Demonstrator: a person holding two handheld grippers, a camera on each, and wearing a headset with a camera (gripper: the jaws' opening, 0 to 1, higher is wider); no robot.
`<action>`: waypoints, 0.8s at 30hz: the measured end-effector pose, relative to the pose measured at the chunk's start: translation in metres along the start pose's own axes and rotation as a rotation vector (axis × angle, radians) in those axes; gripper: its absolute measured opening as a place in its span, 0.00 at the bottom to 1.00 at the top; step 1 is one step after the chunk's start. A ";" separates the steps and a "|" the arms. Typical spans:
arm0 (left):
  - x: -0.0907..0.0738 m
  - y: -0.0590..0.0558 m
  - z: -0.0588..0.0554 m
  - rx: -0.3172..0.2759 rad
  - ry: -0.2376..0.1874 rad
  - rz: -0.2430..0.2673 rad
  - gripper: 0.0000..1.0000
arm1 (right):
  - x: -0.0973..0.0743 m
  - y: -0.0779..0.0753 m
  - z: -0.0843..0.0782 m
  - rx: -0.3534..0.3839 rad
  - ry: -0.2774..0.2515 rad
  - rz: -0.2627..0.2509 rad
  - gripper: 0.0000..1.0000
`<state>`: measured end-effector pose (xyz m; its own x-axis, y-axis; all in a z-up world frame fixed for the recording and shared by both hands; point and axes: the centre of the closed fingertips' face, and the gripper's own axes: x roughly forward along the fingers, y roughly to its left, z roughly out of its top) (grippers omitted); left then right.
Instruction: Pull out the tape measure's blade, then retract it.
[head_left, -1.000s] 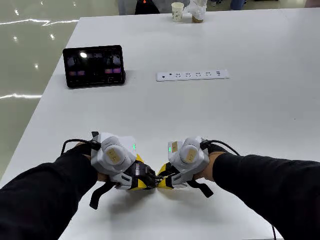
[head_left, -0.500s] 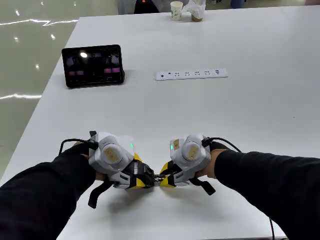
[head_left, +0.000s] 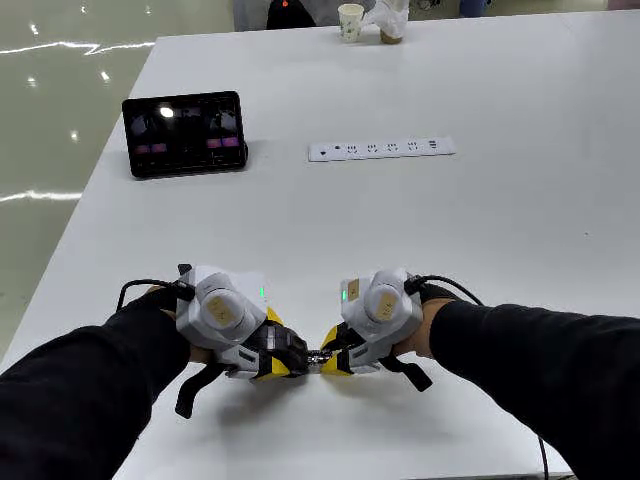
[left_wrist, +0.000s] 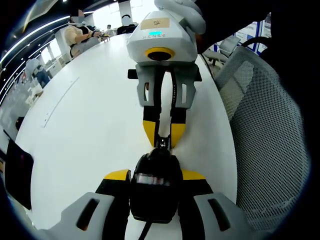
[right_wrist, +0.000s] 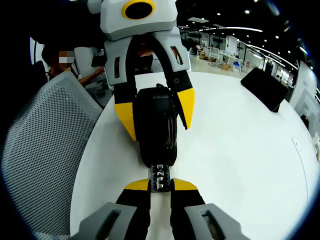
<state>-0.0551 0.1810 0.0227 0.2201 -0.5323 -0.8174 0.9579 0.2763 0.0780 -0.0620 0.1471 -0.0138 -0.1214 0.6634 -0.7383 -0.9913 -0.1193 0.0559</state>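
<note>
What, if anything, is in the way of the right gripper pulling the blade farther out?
Nothing visible. The right gripper pinches the blade, the left gripper holds the case, and the power strip and tablet lie well away across the table.

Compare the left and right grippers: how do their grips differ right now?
The left gripper is shut on the black tape measure case; the right gripper is shut on the blade. The left gripper's jaws stand wide apart around the case, the right gripper's nearly together on the thin blade. Both have yellow jaw tips, face each other and sit low over the white table.
</note>
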 end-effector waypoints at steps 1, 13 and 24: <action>0.000 0.000 0.000 0.000 0.000 0.000 0.31 | 0.000 0.000 0.000 0.000 0.000 -0.001 0.11; 0.000 0.000 0.000 -0.004 -0.003 0.007 0.31 | -0.006 0.000 -0.005 -0.009 0.008 -0.003 0.11; 0.000 0.000 0.000 -0.008 -0.003 0.008 0.31 | -0.008 -0.001 -0.008 -0.011 0.010 -0.003 0.11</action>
<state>-0.0549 0.1810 0.0224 0.2280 -0.5324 -0.8152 0.9546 0.2869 0.0796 -0.0594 0.1354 -0.0133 -0.1181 0.6560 -0.7455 -0.9910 -0.1259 0.0462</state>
